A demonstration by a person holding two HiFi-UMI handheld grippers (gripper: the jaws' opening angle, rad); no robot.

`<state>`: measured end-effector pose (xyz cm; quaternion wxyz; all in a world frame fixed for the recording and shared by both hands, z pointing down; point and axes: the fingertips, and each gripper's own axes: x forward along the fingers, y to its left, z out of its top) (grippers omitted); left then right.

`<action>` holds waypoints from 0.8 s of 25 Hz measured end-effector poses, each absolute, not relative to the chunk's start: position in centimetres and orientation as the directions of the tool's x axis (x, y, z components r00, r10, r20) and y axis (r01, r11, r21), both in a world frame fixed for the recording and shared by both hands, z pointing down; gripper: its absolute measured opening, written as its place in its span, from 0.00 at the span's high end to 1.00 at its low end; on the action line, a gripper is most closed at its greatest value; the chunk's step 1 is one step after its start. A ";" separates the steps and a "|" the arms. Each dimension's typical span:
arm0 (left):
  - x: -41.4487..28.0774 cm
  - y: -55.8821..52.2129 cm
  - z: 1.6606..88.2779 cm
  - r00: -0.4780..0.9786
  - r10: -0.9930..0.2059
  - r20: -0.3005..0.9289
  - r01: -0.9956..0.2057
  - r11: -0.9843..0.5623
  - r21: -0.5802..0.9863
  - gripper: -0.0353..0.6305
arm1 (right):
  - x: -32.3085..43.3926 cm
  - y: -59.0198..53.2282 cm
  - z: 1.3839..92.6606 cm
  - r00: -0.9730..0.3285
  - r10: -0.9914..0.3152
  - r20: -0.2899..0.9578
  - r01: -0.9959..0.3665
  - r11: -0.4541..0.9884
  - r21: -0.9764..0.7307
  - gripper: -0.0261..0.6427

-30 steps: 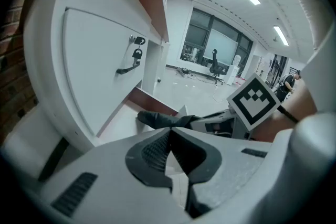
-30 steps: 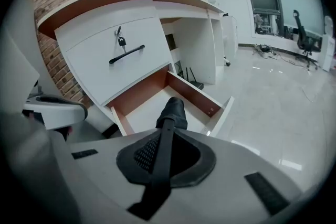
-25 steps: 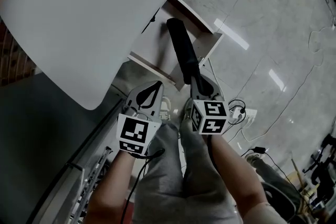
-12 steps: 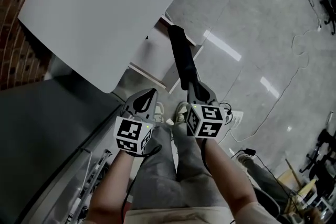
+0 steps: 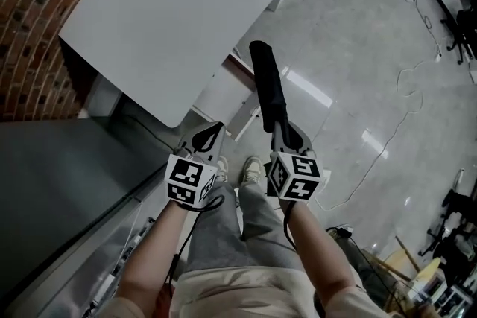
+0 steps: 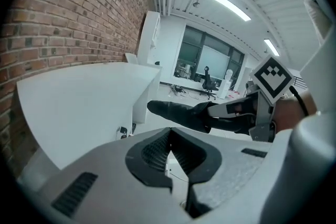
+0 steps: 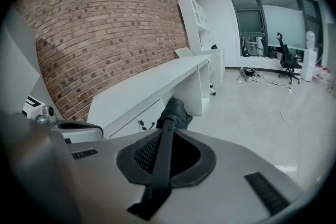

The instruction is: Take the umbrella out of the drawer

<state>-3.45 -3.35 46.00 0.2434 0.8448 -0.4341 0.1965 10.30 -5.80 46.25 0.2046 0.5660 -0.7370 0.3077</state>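
- Well, at nine o'clock in the head view the brick wall (image 5: 45, 11) closes off that side. A dark panel (image 5: 59, 175) fills eight o'clock, and what it belongs to is hard to make out.
- From ten to twelve o'clock spreads the white desk (image 5: 171, 18). Its rounded edge overhangs the drawer (image 5: 222, 91), which stands pulled out beneath it, and the drawer's inside cannot be read.
- Just left of centre, the left gripper (image 5: 215, 128) has its jaws together at the tips, with nothing between them.
- At six o'clock the person's legs (image 5: 238, 234) take up the room below both grippers.
- Just right of centre, the right gripper (image 5: 277, 126) is clenched on the narrow end of the folded black umbrella (image 5: 267, 82).
- The umbrella is held up in the air, out of the drawer. It runs from the jaws toward twelve o'clock and crosses the drawer's right edge in the picture.
- From one to four o'clock the glossy floor (image 5: 373, 71) lies open, with loose cables (image 5: 406, 82) trailing across it.
- At four o'clock, clutter at the frame's edge is cut off and too small to tell.
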 end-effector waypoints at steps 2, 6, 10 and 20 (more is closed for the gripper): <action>-3.5 -3.9 43.6 0.552 -0.650 0.523 -0.828 -0.502 0.250 0.94 | 10.4 -6.3 43.6 -0.275 -0.725 0.632 -0.960 0.169 -0.223 0.93; -3.4 -4.2 38.8 0.559 -0.666 0.494 -0.825 -0.508 0.249 0.94 | 11.1 -6.7 37.9 -0.268 -0.760 0.592 -0.961 0.170 -0.216 0.93; -3.3 -4.6 34.5 0.560 -0.680 0.474 -0.823 -0.523 0.223 0.94 | 11.7 -7.2 32.1 -0.263 -0.799 0.540 -0.962 0.175 -0.210 0.92; -2.4 -6.0 23.7 0.562 -0.728 0.392 -0.819 -0.555 0.145 0.94 | 12.8 -8.1 20.1 -0.278 -0.880 0.385 -0.959 0.230 -0.165 0.92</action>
